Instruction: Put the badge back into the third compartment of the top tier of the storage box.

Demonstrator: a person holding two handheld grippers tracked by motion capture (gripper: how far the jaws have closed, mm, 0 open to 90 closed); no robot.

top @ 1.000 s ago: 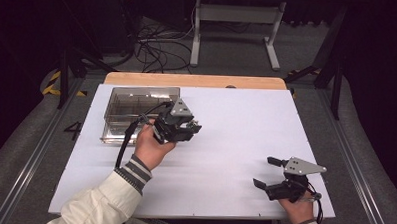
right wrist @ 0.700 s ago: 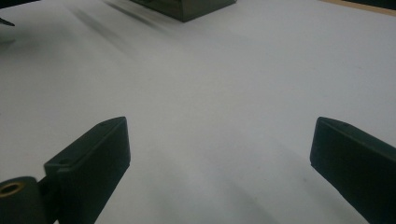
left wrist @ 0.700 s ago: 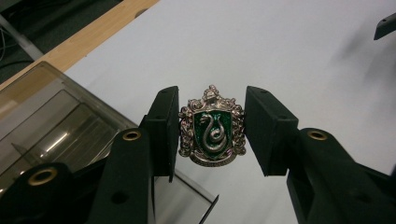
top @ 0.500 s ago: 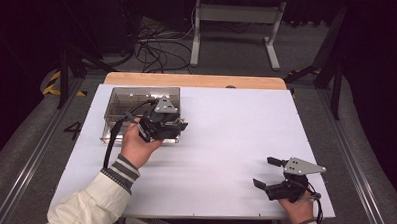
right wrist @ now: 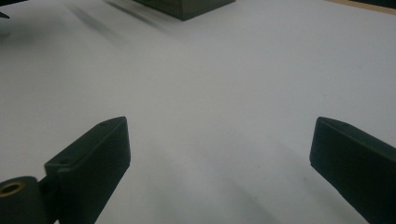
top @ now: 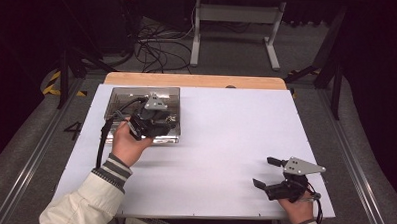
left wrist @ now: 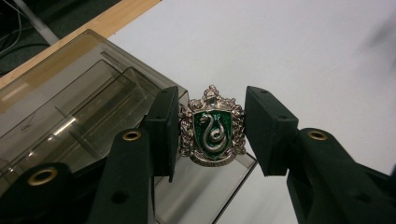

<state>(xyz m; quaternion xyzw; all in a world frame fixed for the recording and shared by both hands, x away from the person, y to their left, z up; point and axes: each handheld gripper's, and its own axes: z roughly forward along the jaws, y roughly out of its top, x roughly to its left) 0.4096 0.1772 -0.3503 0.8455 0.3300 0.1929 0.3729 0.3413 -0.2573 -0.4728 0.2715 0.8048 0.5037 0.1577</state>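
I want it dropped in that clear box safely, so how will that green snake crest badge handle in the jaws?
The badge looks like enamelled metal, so probably rigid and fairly heavy for its size. Its glossy face and ornate edges may slip or twist between the left gripper pads. Flat, it shouldn't roll inside the clear box.

- A silver crest badge (left wrist: 212, 126) with a green shield and snake is standing upright, hanging over the near right corner of the clear plastic box (left wrist: 79, 107).
- The box is sitting at the far left corner of the white surface (top: 225, 143).
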